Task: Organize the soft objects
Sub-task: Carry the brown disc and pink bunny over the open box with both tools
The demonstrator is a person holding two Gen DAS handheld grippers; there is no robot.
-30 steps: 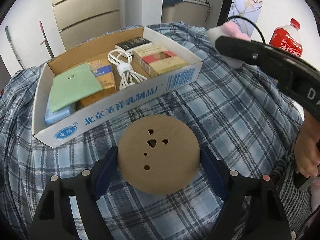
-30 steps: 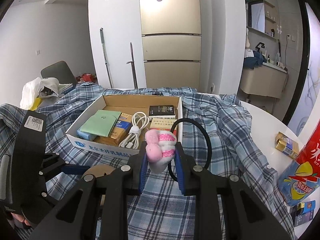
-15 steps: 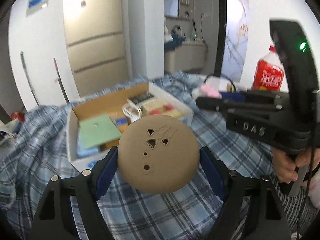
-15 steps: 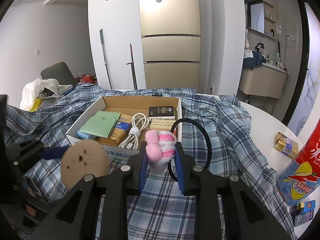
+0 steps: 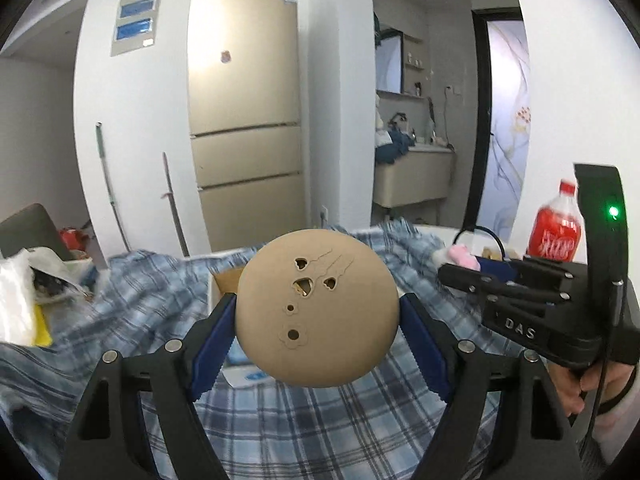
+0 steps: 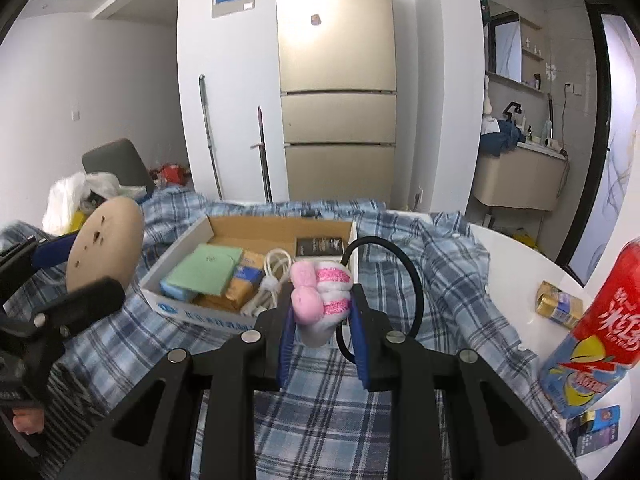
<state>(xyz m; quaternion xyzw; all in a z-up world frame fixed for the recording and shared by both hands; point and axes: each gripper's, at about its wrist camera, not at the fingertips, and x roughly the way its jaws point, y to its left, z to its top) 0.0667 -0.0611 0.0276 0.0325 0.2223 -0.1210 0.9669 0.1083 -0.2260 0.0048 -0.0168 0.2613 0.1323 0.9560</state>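
Your left gripper [image 5: 318, 322] clamps a tan round pad [image 5: 316, 308], raised over the plaid cloth [image 5: 320, 432] | your right gripper [image 6: 322, 330] pinches a pink-and-white plush toy [image 6: 320, 296] before the cardboard box [image 6: 200, 312]

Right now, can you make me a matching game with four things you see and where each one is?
Things:
1. tan round pad
2. pink and white plush toy
3. white cable
4. red bottle

Places:
A. inside the cardboard box
B. standing on the white table, off the checked cloth
C. between the fingers of the left gripper
D. between the fingers of the right gripper

Pairs: 1-C, 2-D, 3-A, 4-B
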